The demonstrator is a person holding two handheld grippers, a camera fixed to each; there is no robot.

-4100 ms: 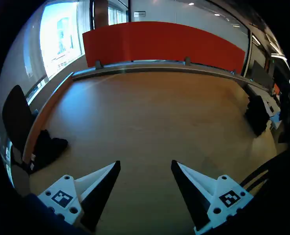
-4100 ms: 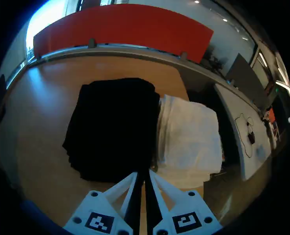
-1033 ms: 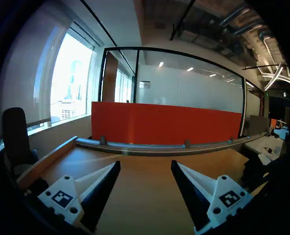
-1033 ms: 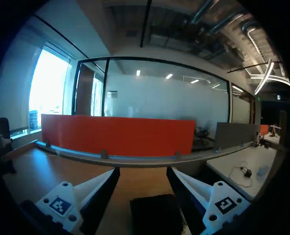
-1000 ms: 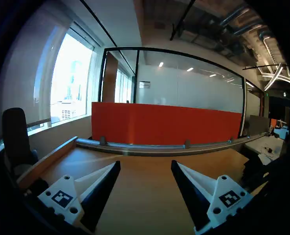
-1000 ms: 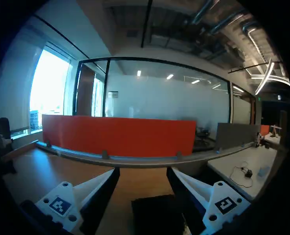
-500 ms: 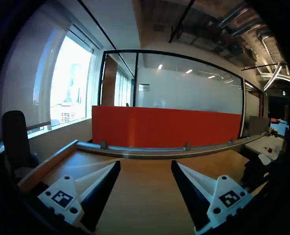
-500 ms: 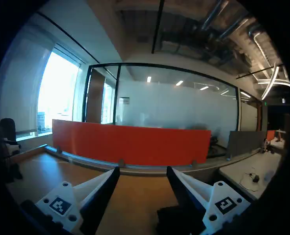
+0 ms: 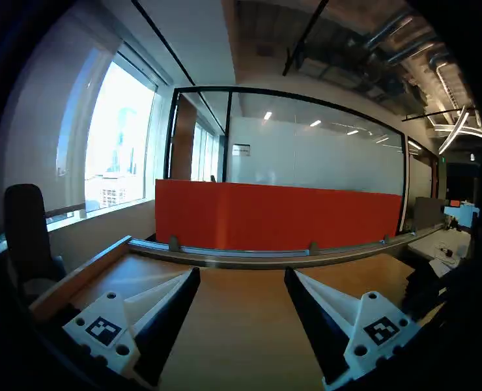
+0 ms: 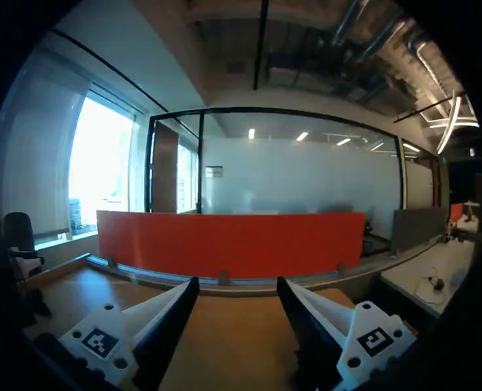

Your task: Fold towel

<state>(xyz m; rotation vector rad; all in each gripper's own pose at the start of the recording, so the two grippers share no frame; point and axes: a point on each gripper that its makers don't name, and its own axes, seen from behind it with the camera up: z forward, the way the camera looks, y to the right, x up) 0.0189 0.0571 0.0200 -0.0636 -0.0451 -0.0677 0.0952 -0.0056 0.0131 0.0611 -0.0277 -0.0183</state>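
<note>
**Desk:** What does the left gripper view give you?

**Me:** I see my left claw (image 9: 241, 287) held level above the wooden tabletop (image 9: 241, 339). Its two fingers are spread wide, with bare wood between them. Along the far edge stands an orange divider (image 9: 273, 218). A bright window (image 9: 114, 159) is off to the left, and a black chair (image 9: 25, 228) stands below it, beside the tabletop's left rim.

**Desk:** And the towel?

**Me:** I see a dark heap (image 9: 426, 287) at the right edge of the tabletop, well apart from the claw (it's too dim there for me to say whether it is the towel). I cannot tell more than that.

**Desk:** Now the right gripper view.

**Me:** My right claw (image 10: 236, 290) is spread too and grips nothing. It points level across the same wood toward the divider. A glass wall (image 10: 293, 176) rises behind the divider, with ceiling lights reflected in it. Past the tabletop's right end is a white desk (image 10: 436, 257) with a small cable (image 10: 430, 281) lying on it (I can't make out what the cable belongs to).
</note>
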